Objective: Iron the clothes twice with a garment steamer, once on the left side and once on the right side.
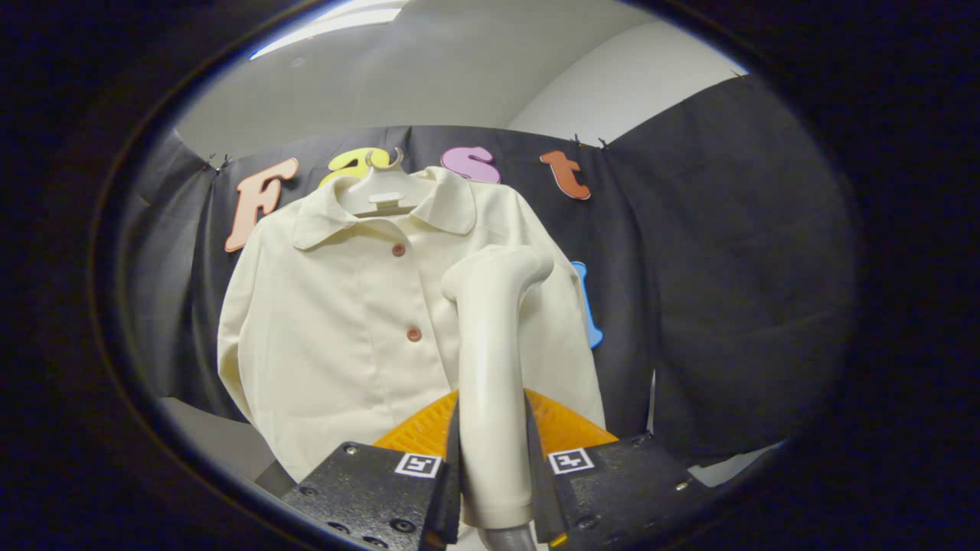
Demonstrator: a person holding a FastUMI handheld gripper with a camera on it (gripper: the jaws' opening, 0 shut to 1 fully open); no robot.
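One gripper (494, 490), both fingers clamped on the handle of one cream steamer (494, 360), held upright between them, head up against the right side of the shirt's front. One cream shirt (344, 321) just beyond, on one white hanger (383, 191). Two brown buttons (398, 249) visible down its front.

The steamer (494, 360), clamped between both fingers of the hand-held gripper (494, 490), is smooth, glossy plastic. The shirt (337, 344) is matt woven cloth with small shiny buttons (413, 334). Its hanger (383, 191) looks like smooth plastic. The wall (727, 268) behind is dull cloth.
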